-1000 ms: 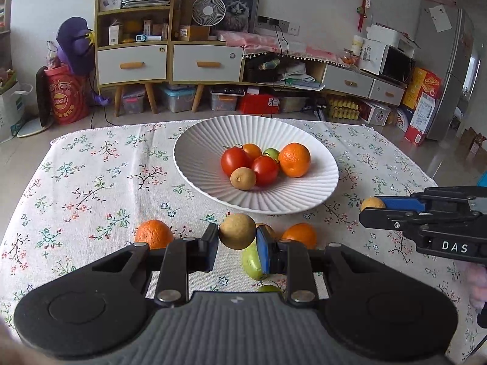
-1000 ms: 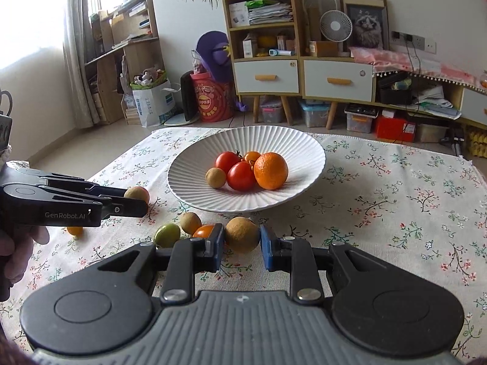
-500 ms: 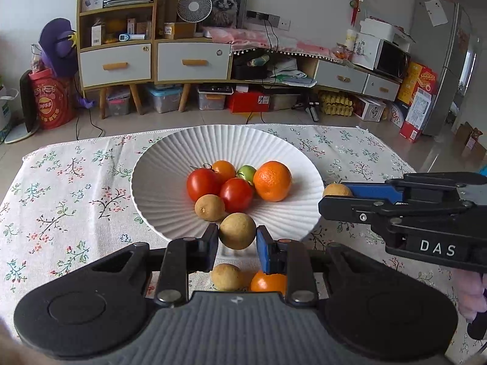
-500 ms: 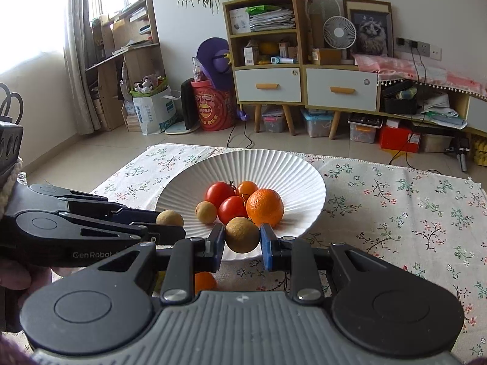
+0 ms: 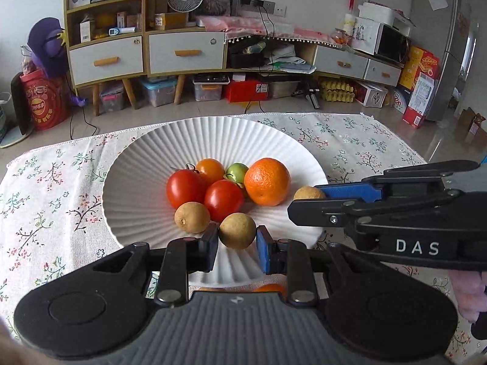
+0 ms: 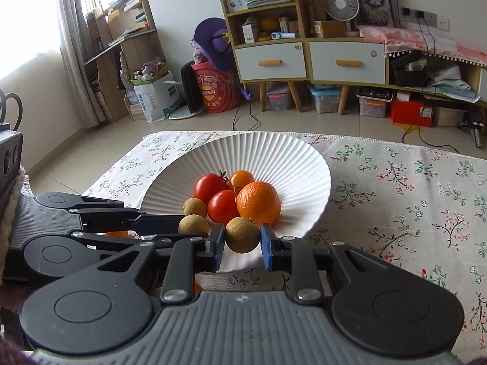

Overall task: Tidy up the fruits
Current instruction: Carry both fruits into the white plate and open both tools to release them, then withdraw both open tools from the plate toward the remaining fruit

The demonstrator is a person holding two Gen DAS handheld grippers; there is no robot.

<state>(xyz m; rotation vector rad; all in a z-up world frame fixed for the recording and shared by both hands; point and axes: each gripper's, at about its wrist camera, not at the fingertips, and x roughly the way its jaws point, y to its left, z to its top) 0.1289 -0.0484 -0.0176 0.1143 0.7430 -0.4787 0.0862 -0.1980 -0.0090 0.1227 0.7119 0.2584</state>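
We held a brown fruit (image 5: 237, 230) clamped in the left gripper (image 5: 237, 243) and another (image 6: 242, 234) in the right gripper (image 6: 242, 248), both over the near rim of the white plate (image 5: 152, 158), its piled centre just ahead.

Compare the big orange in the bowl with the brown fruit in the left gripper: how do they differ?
The big orange is bright orange; the brown fruit is dull tan. The orange is clearly larger than the brown fruit. The orange rests in the white bowl against the tomatoes; the brown fruit is clamped in the left gripper above the bowl's near side. Both are round.
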